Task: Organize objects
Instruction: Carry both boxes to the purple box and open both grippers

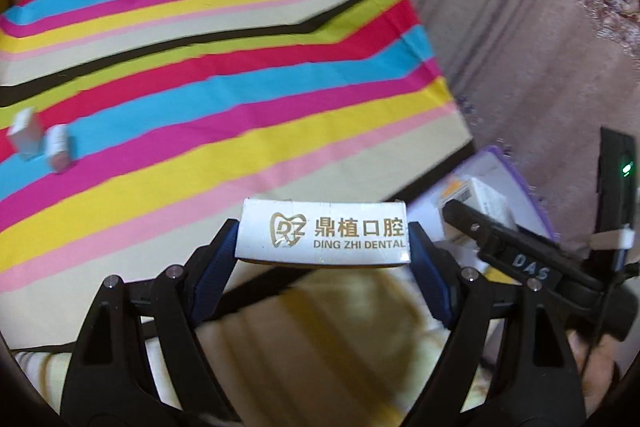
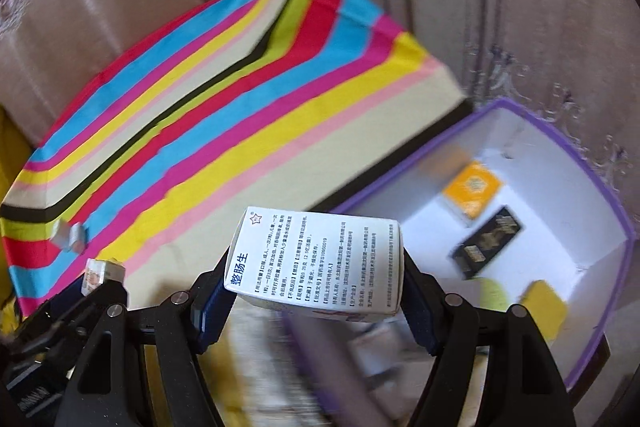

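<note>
My left gripper is shut on a white dental box with gold lettering, held above the near edge of the striped cloth. My right gripper is shut on a white medicine box printed with blue text, held beside the purple-rimmed storage box. The right gripper also shows at the right of the left wrist view, over the purple-rimmed box. The left gripper with its box shows at lower left in the right wrist view.
Two small white boxes lie on the striped cloth at the left, also visible as small boxes. Inside the storage box lie an orange pack, a black pack and a yellow item. Curtains hang behind.
</note>
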`<state>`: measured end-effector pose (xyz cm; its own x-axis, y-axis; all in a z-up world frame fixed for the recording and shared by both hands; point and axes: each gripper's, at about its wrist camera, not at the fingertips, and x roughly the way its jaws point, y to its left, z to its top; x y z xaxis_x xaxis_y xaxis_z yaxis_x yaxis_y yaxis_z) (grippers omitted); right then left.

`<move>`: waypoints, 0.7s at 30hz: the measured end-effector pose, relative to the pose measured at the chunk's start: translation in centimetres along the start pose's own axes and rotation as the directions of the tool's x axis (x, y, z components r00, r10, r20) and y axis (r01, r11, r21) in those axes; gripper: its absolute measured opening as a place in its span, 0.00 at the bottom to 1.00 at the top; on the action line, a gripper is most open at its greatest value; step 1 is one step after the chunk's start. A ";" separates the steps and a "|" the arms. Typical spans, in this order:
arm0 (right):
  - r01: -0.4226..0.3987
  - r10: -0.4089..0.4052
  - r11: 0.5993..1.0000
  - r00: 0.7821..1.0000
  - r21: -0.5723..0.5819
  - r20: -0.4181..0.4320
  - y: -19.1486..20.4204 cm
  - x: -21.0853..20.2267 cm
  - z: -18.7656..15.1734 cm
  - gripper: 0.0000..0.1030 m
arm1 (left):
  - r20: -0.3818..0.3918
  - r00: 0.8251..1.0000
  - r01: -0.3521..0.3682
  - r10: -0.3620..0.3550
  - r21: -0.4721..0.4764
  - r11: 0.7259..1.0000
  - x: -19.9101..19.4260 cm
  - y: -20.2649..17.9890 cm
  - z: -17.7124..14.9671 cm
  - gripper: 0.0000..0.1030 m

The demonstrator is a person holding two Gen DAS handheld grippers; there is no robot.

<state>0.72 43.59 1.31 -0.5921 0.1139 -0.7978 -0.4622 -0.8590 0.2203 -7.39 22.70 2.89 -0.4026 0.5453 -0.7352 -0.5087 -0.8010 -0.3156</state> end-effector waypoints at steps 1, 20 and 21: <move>0.014 -0.014 1.000 1.000 0.010 0.002 -0.9 -0.1 0.1 0.72 | -0.010 1.000 0.023 -0.023 0.002 1.000 0.5 -0.7 0.2 0.81; 0.115 -0.127 0.981 0.990 0.154 0.069 -11.5 -1.2 2.8 0.84 | -0.123 0.937 0.322 -0.327 -0.060 0.945 7.4 -9.0 3.1 0.86; 0.109 -0.121 0.982 0.990 0.156 0.068 -11.6 -1.3 2.9 0.85 | -0.125 0.937 0.321 -0.326 -0.059 0.945 7.5 -9.1 3.1 0.86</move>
<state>4.94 54.84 1.42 -0.5755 0.2508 -0.7784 -0.6214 -0.7529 0.2169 -8.13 34.89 2.09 -0.1160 0.7413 -0.6611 -0.5655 -0.5965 -0.5696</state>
